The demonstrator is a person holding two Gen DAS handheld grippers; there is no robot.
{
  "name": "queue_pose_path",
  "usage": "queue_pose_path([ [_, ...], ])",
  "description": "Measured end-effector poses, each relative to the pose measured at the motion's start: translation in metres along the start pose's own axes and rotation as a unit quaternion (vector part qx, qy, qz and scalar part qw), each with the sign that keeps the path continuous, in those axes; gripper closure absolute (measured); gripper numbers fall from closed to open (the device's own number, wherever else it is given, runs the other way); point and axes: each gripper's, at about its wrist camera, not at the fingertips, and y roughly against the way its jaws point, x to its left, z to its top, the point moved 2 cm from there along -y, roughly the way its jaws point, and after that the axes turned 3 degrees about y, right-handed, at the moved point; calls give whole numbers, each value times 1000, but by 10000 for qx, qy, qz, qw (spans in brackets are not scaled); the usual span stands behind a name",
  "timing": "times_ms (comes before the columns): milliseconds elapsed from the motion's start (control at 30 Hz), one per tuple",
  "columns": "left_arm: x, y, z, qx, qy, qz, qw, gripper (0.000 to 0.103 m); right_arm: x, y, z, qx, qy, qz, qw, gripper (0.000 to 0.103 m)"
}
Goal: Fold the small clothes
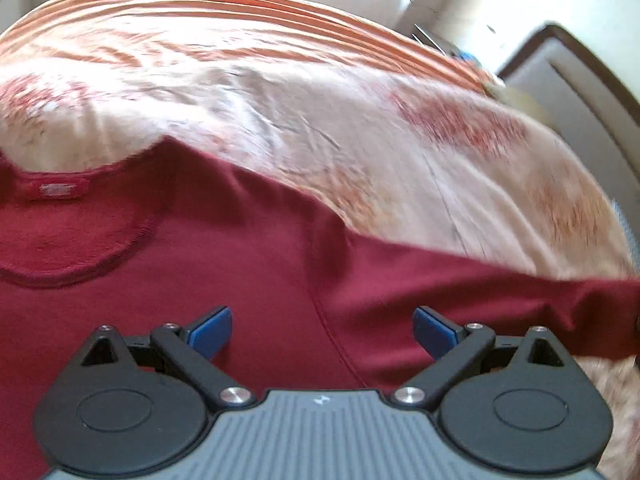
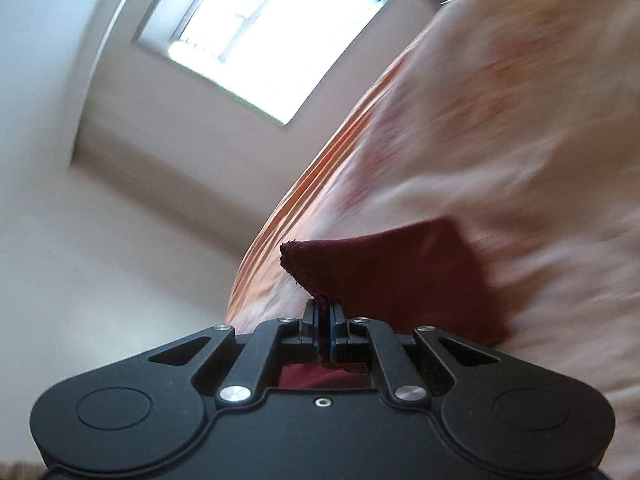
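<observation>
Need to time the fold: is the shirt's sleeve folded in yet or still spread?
Spread: the maroon shirt sleeve stretches sideways, its cuff pinched in the right tool.

neck label (image 1: 59,191) inside the red shirt (image 1: 240,272) collar, print too blurred to read

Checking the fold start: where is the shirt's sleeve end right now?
Sleeve end is pinched in the shut right claw, lifted off the bedspread.

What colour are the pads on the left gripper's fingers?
Blue pads, clearest in the left wrist view.
</observation>
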Motion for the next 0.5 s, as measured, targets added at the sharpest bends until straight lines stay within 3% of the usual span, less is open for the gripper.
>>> queue_pose_path([
  [100,23,23,4,-194,315,-242,9990,4,47,-46,-15,232,118,316,9992,98],
  [200,53,46,5,-231,584,-799,9948,3,88,-100,-33,410,211,511,9976,98],
  [367,111,70,0,-204,1043,-1236,9866,4,140,-189,-88,1046,867,267,9904,98],
  [500,147,77,-7,-301,1533,-1396,9778,4,158,-225,-128,1333,1160,57,9842,98],
])
